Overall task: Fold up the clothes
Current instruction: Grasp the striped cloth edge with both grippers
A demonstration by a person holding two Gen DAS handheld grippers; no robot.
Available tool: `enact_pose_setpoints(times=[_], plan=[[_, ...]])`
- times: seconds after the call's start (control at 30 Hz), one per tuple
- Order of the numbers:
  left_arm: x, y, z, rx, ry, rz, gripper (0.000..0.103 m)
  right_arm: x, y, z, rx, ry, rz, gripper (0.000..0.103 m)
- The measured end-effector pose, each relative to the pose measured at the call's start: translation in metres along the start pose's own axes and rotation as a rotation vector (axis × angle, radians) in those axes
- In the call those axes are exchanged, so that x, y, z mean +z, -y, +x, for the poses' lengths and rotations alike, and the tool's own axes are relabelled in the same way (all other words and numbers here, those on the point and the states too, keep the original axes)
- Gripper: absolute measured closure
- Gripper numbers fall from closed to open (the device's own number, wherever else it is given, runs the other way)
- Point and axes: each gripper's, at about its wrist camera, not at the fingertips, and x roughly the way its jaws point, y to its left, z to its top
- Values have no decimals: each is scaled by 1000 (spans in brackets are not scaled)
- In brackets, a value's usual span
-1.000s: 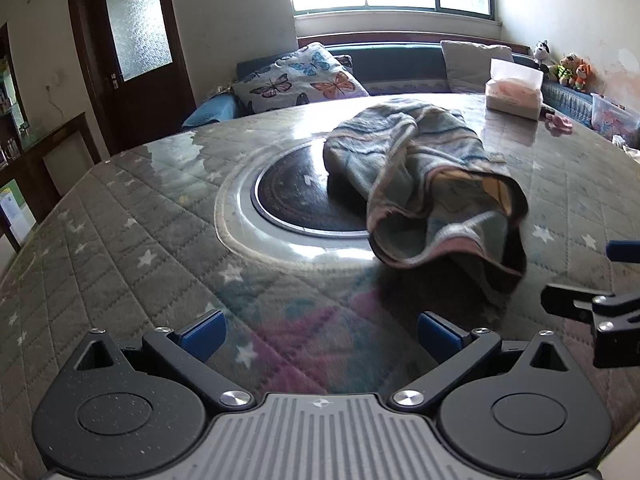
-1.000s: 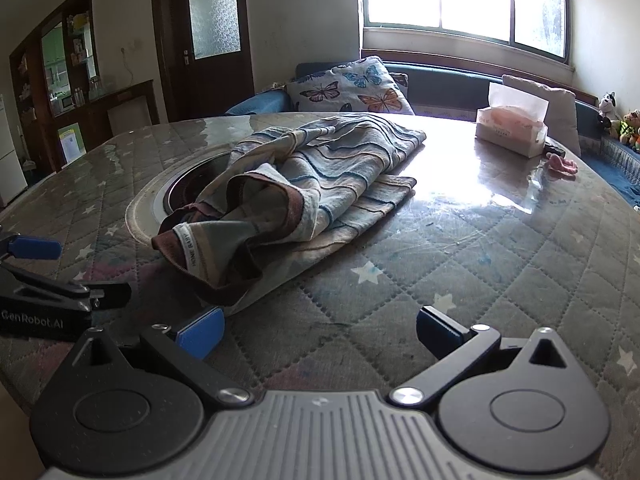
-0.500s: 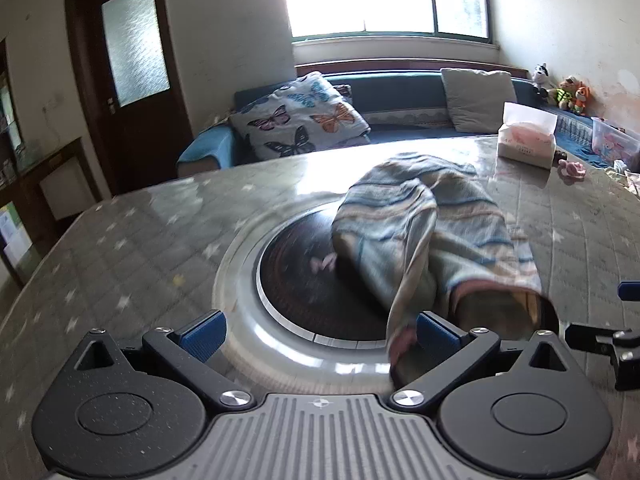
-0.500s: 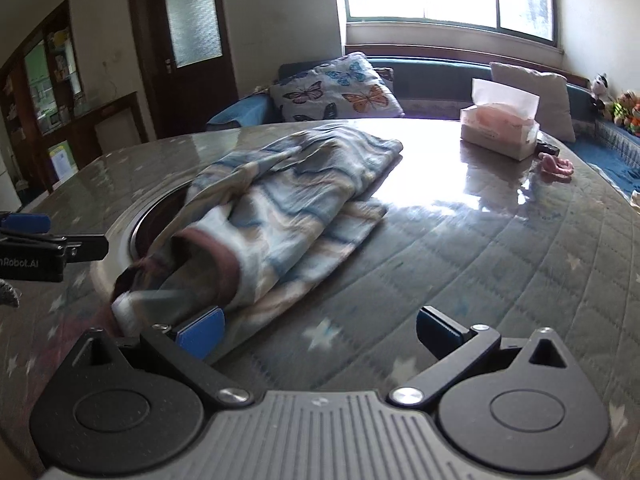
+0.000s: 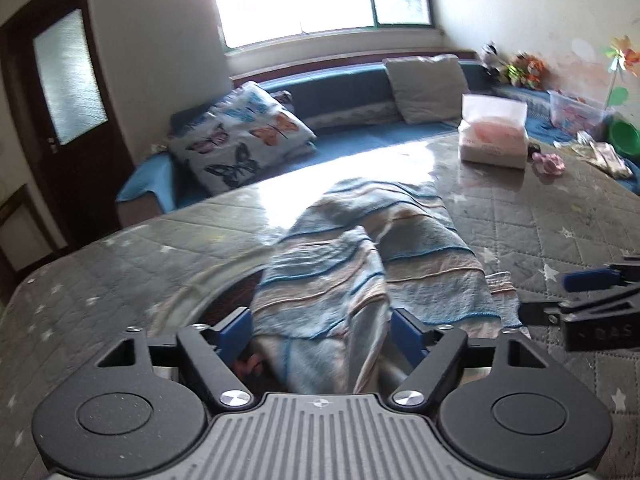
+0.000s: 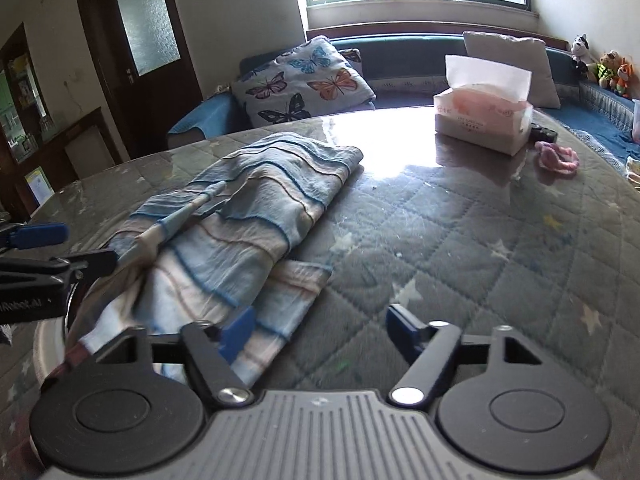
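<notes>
Striped garment (image 5: 344, 280) between closing left hand-held gripper (image 5: 324, 330) jaws — right (also closing) (image 6: 320, 326) at its edge.

The striped garment (image 6: 256, 216) lies left of centre on the quilted table (image 6: 460, 240). The right gripper (image 6: 318, 326) at bottom is closing, the garment's edge at its left pad. The tissue box (image 6: 482, 120) is at upper right.

The blue-and-beige striped garment (image 6: 256, 216) lies rumpled, partly folded on the table.
</notes>
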Motion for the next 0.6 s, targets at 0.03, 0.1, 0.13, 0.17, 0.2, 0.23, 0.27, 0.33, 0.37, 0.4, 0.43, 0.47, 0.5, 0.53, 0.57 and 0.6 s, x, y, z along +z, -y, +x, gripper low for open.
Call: enact_pose_setpoints(times=[0.03, 0.1, 0.13, 0.17, 0.2, 0.23, 0.27, 0.33, 0.37, 0.4, 0.43, 0.47, 0.5, 0.53, 0.57, 0.6], plan=[[1, 1, 6, -8, -11, 7, 35, 3, 0, 6, 5, -4, 4, 40], [1, 2, 19, -20, -38, 17, 49, 7, -1, 16, 12, -10, 3, 48], [1, 1, 24, -25, -52, 18, 60, 9, -3, 20, 14, -13, 0, 50], [0, 0, 27, -30, -62, 14, 73, 10, -5, 25, 14, -16, -6, 55], [-1, -3, 28, -35, -68, 7, 77, 10, -7, 29, 13, -19, -13, 59], [-1, -6, 28, -42, -68, -3, 85, 10, -9, 30, 5, -13, -30, 62], [-2, -9, 27, -44, -67, -14, 91, 10, -12, 32, -3, -7, -46, 71], [-4, -17, 23, -35, -56, -34, 94, 10, -16, 35, 0, -6, -55, 92], [-4, -22, 19, -26, -48, -48, 96, 10, -17, 34, 1, -4, -56, 96], [-5, -27, 16, -16, -41, -63, 96, 9, -18, 33, 2, -2, -57, 98], [-7, -33, 11, -3, -35, -81, 97, 9, -18, 31, 4, 3, -55, 98], [-8, -38, 7, 11, -29, -101, 97, 8, -17, 29, 6, 7, -53, 99], [-9, -44, 2, 26, -24, -120, 97, 9, -16, 24, 8, 21, -46, 99], [-11, -51, -3, 40, -17, -140, 98, 9, -15, 20, 10, 32, -42, 99], [-14, -59, -10, 57, -11, -158, 98, 9, -14, 17, 9, 39, -40, 99], [-16, -67, -16, 78, -4, -175, 98, 10, -12, 9, 5, 53, -39, 99]])
